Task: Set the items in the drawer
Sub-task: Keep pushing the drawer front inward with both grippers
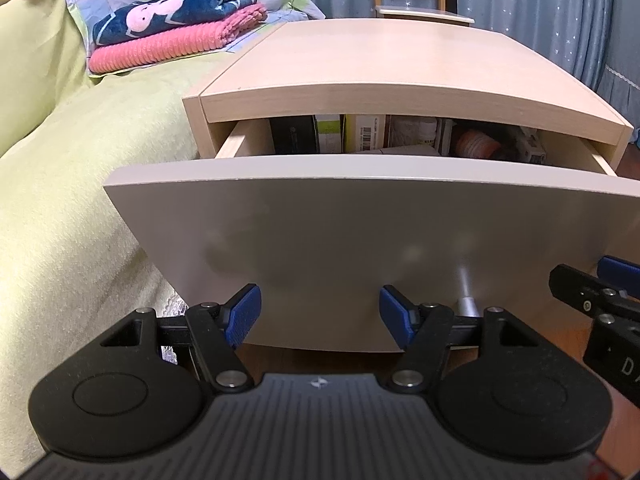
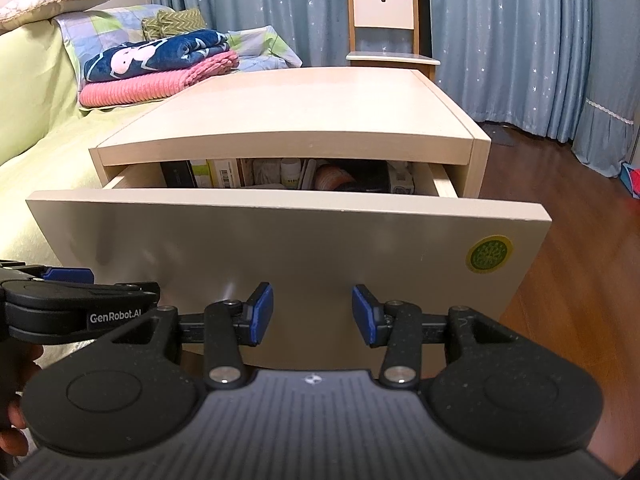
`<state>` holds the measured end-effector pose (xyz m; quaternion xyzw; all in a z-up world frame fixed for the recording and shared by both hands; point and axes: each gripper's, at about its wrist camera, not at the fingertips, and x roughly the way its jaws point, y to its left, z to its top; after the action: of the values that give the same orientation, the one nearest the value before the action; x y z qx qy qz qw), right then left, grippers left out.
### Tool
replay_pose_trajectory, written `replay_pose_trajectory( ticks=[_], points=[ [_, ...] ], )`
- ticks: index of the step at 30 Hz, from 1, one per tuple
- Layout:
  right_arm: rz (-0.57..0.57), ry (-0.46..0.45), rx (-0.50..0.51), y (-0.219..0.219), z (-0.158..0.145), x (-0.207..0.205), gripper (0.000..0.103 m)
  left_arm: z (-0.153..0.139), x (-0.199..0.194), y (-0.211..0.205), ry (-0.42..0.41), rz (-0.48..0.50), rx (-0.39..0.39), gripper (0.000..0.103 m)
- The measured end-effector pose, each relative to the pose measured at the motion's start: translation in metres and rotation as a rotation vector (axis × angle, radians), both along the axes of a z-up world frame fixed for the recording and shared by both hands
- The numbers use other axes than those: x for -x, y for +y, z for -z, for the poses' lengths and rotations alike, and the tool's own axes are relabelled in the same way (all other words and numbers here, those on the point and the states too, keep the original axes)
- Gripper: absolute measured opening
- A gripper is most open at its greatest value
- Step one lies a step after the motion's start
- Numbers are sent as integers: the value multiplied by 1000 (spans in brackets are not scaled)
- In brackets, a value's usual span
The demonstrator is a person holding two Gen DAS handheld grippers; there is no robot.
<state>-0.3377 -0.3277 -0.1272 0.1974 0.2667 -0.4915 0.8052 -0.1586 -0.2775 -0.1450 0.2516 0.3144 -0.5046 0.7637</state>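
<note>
Pale wood drawer (image 2: 280, 248) stands pulled out of the nightstand (image 2: 296, 108), boxes (image 2: 216, 174) and a bottle (image 2: 290, 172) packed inside. Left tool (image 1: 320, 316) and right tool (image 2: 313, 314) hover near its front, both spread wide and empty. Folded blankets (image 2: 156, 72) lie on the bed (image 1: 60, 200), far left.

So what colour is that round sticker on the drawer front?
The sticker is yellow with a green patterned centre; only the right wrist view shows it.
</note>
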Motion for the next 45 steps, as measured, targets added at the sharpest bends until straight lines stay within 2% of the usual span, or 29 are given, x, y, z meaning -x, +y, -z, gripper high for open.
replay_pose_trajectory(
  ticks=[45],
  points=[
    [5, 16, 28, -11, -3, -7, 40, -4, -3, -11, 21, -3, 20, 67]
  ],
)
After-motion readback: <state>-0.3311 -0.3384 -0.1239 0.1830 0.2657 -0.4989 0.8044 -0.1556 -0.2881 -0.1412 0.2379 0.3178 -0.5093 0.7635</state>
